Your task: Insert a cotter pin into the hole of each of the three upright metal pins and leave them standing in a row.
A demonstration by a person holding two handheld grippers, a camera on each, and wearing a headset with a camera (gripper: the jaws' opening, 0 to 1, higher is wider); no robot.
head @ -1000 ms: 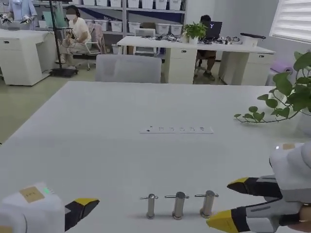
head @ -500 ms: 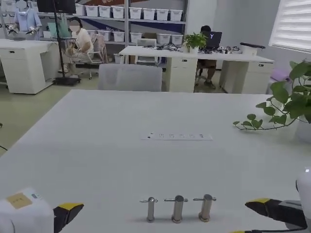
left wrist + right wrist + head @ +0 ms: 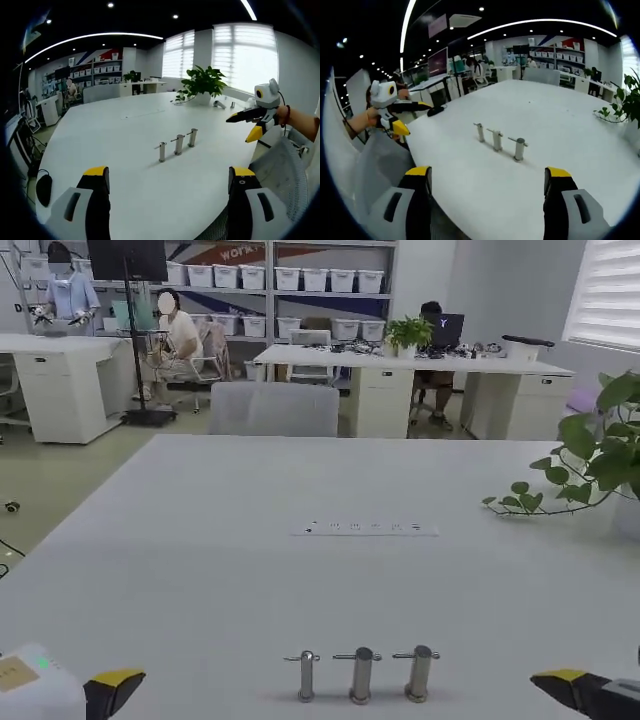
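Three metal pins stand in a row on the desk, cotter pins through them, so the left tool and right tool hang wide and empty, the job seemingly done.

Open table flanking pins; plant far right

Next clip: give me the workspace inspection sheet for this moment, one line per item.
Surface: white table.
Job's things: three metal pins upright in a row, a cotter pin through each.
Clutter: power strip, potted plant at the table's right side.
Grippers: left gripper and right gripper open, empty, apart from the pins.
Cables: nothing seen on the table.
Surroundings: grey chair, desks, shelves of bins, seated people.
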